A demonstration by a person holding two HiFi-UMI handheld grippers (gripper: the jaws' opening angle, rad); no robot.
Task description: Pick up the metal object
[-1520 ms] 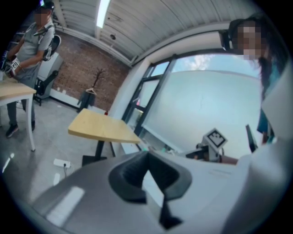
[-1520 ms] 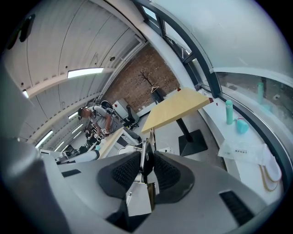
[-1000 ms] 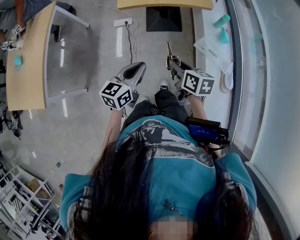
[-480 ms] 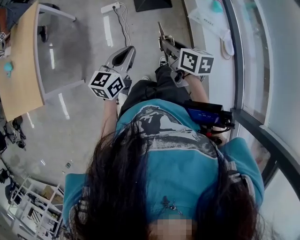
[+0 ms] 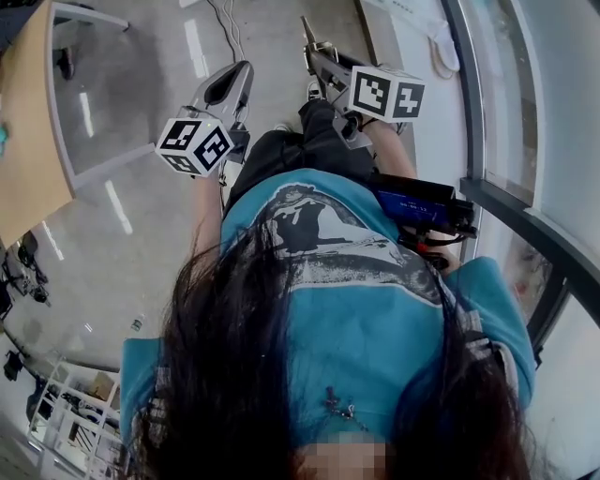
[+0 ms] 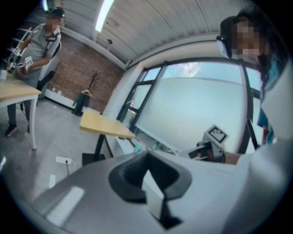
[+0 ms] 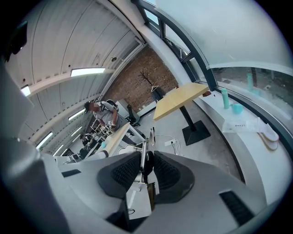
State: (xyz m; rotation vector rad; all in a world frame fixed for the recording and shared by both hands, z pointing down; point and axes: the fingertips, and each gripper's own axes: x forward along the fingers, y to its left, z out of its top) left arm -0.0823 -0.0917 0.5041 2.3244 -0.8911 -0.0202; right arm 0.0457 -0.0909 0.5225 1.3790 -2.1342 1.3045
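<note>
My right gripper (image 7: 145, 170) is shut on the metal object (image 7: 144, 157), a thin flat metal piece with a dark round part; it stands upright between the black pads and pokes out past them. In the head view the metal object (image 5: 307, 36) sticks out of the right gripper (image 5: 317, 58), held above the floor in front of the person's knees. Beside it, the left gripper (image 5: 231, 82) is level and its jaws are together with nothing in them. The left gripper view shows the left gripper (image 6: 147, 157) shut and the right gripper's marker cube (image 6: 216, 135) off to its right.
A wooden table (image 5: 23, 141) stands at the left, over grey floor with a cable (image 5: 225, 19). A curved window sill (image 5: 427, 37) and glass run along the right. A second yellow table (image 7: 183, 98) stands ahead, and a person (image 7: 103, 114) sits at a far desk.
Both grippers have drifted up and a little left in the head view while keeping their spacing. The floor, the power strip and the tables have slid toward the top edge. The right gripper's hold is unchanged.
</note>
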